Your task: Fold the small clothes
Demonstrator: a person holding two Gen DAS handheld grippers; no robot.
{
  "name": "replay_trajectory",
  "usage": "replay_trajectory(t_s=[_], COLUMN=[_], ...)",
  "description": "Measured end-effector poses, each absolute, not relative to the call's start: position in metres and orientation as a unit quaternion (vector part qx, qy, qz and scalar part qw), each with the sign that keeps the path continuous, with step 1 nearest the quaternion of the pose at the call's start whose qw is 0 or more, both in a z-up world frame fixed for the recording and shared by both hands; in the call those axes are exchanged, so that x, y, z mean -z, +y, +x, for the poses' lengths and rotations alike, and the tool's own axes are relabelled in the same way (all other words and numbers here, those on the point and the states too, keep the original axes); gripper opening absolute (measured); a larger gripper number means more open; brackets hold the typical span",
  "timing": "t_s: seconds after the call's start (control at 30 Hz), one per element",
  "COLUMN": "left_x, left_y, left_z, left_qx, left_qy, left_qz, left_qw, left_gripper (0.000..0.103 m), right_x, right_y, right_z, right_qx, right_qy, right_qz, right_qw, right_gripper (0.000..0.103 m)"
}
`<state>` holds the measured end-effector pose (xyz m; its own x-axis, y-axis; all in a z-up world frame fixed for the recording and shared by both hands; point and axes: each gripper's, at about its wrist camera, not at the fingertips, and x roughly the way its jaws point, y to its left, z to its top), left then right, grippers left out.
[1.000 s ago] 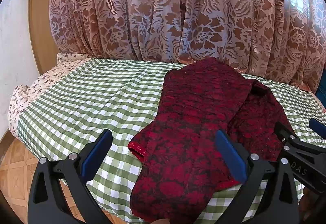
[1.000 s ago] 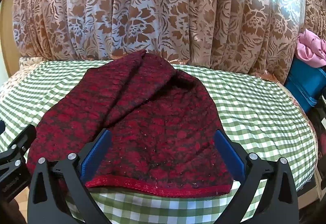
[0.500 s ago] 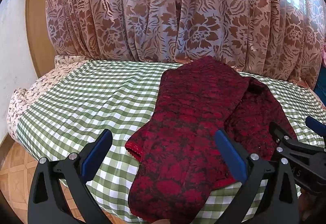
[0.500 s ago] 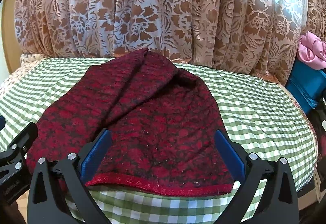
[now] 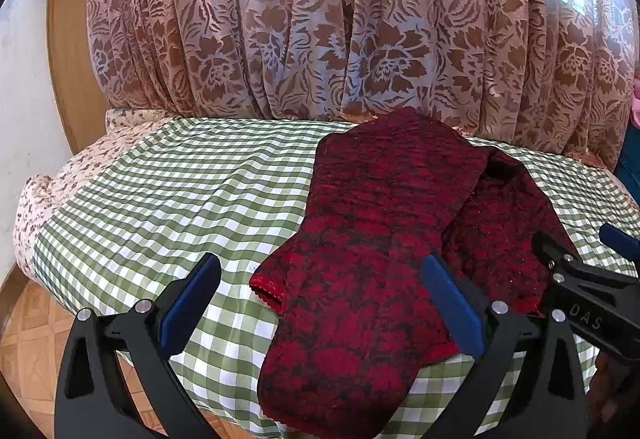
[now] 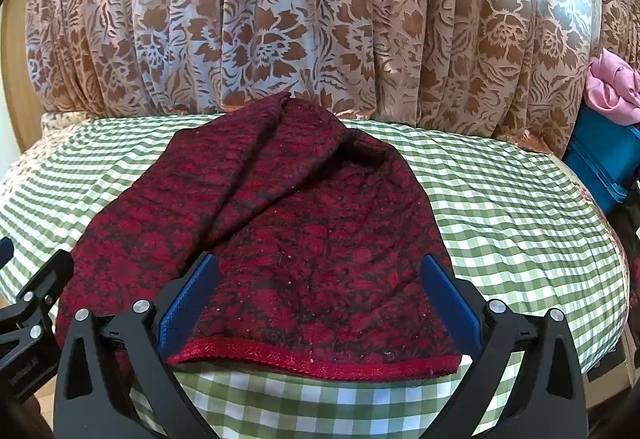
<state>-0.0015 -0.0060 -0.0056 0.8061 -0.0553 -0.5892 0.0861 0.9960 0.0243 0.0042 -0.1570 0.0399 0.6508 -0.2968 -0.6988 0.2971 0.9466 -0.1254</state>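
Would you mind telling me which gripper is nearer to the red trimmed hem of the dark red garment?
Right. The right gripper hangs open just above the trimmed hem; the left gripper is open over the garment's other end, beside it.

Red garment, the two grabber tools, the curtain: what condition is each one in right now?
Red garment: lying on the checked cloth, partly folded over itself, not gripped.
Left gripper: fingers open, holding nothing.
Right gripper: fingers open, above the garment's near hem.
Curtain: drawn shut.
Pink cloth: crumpled on a blue box.
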Motion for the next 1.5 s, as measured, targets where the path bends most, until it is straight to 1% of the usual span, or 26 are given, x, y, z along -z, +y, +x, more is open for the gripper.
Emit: replay_trajectory(t_s=[0.57, 0.8, 0.83, 0.87, 0.93, 1.03, 1.1, 1.17, 1.2, 1.27, 1.3, 1.33, 1.37, 1.4, 1.43, 1.5], left_x=[0.006, 0.017, 0.020, 0.025, 0.035, 0.053, 0.060, 0.063, 0.061, 0.055, 0.053, 0.049, 0.046, 0.044, 0.040, 0.031], left_y=[-0.011, -0.015, -0.017, -0.021, -0.027, -0.033, -0.034, -0.032, -0.031, -0.025, -0.022, -0.017, -0.013, -0.010, -0.004, 0.009], left_z=[-0.007, -0.009, -0.009, -0.009, -0.009, -0.010, -0.011, -0.012, -0.012, -0.013, -0.013, -0.013, -0.013, -0.012, -0.010, -0.007], left_qx=[0.061, 0.078, 0.082, 0.086, 0.095, 0.108, 0.106, 0.113, 0.118, 0.130, 0.138, 0.149, 0.160, 0.171, 0.185, 0.192], left_qy=[0.308, 0.319, 0.321, 0.325, 0.337, 0.357, 0.360, 0.363, 0.363, 0.358, 0.358, 0.359, 0.360, 0.363, 0.366, 0.364], left_qz=[0.049, 0.075, 0.084, 0.101, 0.123, 0.152, 0.168, 0.169, 0.163, 0.148, 0.138, 0.122, 0.108, 0.094, 0.072, 0.042], left_qw=[0.948, 0.941, 0.940, 0.937, 0.929, 0.915, 0.912, 0.909, 0.910, 0.913, 0.913, 0.913, 0.913, 0.911, 0.909, 0.910], left_gripper=[0.100, 0.099, 0.094, 0.086, 0.077, 0.074, 0.070, 0.052, 0.047, 0.028, 0.024, 0.017, 0.004, 0.000, 0.000, 0.000], right_x=[-0.044, -0.041, -0.041, -0.041, -0.040, -0.039, -0.037, -0.037, -0.037, -0.038, -0.039, -0.039, -0.039, -0.038, -0.037, -0.033], right_y=[-0.159, -0.164, -0.165, -0.165, -0.167, -0.172, -0.175, -0.181, -0.182, -0.187, -0.189, -0.190, -0.190, -0.190, -0.189, -0.189], right_z=[0.003, 0.003, 0.003, 0.004, 0.004, 0.007, 0.009, 0.011, 0.012, 0.015, 0.016, 0.017, 0.020, 0.024, 0.028, 0.036], right_qx=[0.166, 0.165, 0.164, 0.163, 0.161, 0.156, 0.152, 0.141, 0.133, 0.111, 0.098, 0.085, 0.071, 0.056, 0.040, 0.014], right_qy=[0.381, 0.386, 0.387, 0.388, 0.389, 0.396, 0.401, 0.405, 0.406, 0.408, 0.408, 0.410, 0.413, 0.416, 0.421, 0.433], right_qz=[0.010, 0.018, 0.019, 0.020, 0.024, 0.031, 0.040, 0.056, 0.063, 0.086, 0.096, 0.107, 0.117, 0.125, 0.132, 0.154], right_qw=[0.910, 0.908, 0.907, 0.907, 0.907, 0.904, 0.903, 0.902, 0.902, 0.902, 0.902, 0.902, 0.900, 0.899, 0.896, 0.888], right_gripper=[0.100, 0.100, 0.100, 0.100, 0.100, 0.100, 0.100, 0.100, 0.100, 0.100, 0.100, 0.100, 0.099, 0.096, 0.094, 0.086])
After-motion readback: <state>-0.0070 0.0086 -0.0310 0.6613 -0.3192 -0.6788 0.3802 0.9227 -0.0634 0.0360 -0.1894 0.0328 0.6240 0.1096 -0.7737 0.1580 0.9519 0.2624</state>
